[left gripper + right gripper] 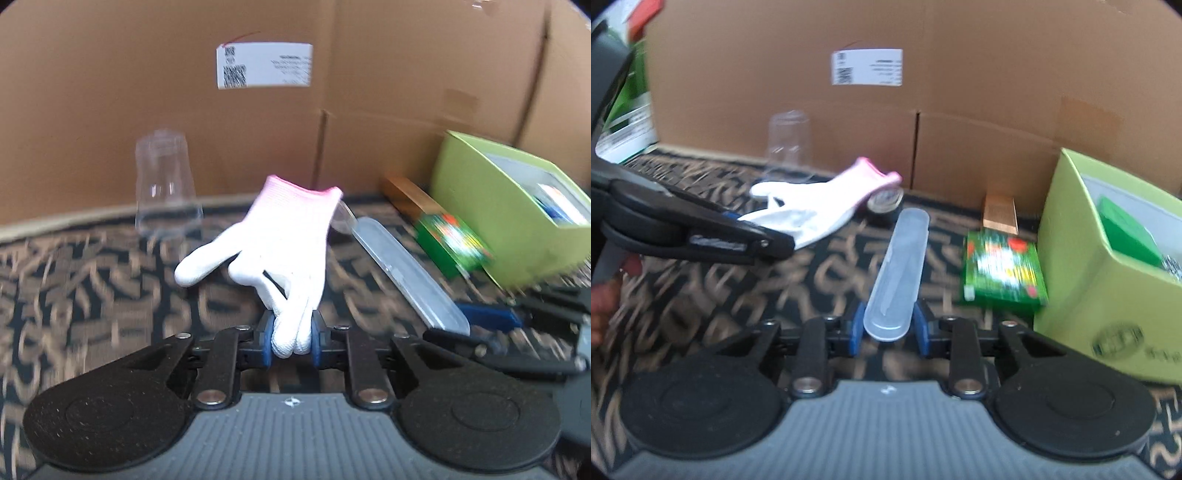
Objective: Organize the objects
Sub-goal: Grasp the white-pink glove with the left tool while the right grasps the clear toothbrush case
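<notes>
My left gripper point(292, 341) is shut on the fingertips of a white glove point(273, 243) with a pink cuff, held up above the patterned carpet. The glove also shows in the right wrist view point(812, 206), with the left gripper point(701, 236) at its near end. My right gripper point(889, 328) is shut on the near end of a long translucent plastic case point(899, 266), which points away from me. The case also shows in the left wrist view point(406, 273). A lime green box point(1108, 266), open on top, stands to the right.
A clear plastic cup point(166, 184) stands upside down by the cardboard wall point(110, 92). A green printed packet point(1003, 267) and a small brown box point(999, 214) lie beside the lime box. A round tape roll point(884, 201) lies behind the glove.
</notes>
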`<state>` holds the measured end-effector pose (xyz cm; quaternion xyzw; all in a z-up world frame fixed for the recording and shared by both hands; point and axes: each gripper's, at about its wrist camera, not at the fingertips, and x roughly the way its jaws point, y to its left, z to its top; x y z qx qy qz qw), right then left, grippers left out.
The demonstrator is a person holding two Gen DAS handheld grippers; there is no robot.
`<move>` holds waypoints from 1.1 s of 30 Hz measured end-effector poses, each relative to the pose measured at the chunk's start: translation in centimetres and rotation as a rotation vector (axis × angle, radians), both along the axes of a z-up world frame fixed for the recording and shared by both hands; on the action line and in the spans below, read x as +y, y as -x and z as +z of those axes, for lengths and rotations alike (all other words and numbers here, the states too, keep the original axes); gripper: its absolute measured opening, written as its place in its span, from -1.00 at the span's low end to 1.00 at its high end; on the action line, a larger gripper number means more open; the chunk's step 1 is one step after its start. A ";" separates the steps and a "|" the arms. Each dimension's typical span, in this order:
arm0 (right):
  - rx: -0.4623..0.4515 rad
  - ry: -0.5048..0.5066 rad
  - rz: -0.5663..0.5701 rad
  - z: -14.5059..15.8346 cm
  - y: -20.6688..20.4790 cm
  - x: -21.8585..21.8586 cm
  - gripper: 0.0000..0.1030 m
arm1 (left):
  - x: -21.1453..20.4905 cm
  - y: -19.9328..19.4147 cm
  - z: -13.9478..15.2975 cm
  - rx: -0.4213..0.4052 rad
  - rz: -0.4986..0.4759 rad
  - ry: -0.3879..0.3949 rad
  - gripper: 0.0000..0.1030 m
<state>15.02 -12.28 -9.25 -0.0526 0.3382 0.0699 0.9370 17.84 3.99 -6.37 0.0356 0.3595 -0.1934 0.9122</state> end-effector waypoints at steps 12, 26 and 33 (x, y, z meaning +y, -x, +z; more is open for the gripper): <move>0.035 0.011 0.102 2.0 9.4 -1.4 0.02 | 2.9 9.1 2.6 -0.015 -0.026 -0.026 0.55; 0.007 -0.078 0.021 1.7 8.2 -3.0 0.25 | -0.3 3.4 0.7 0.037 -0.197 -0.100 -0.03; 0.009 -0.048 0.058 0.8 7.1 -1.7 -0.09 | -2.0 4.6 0.6 0.035 -0.218 -0.145 -0.37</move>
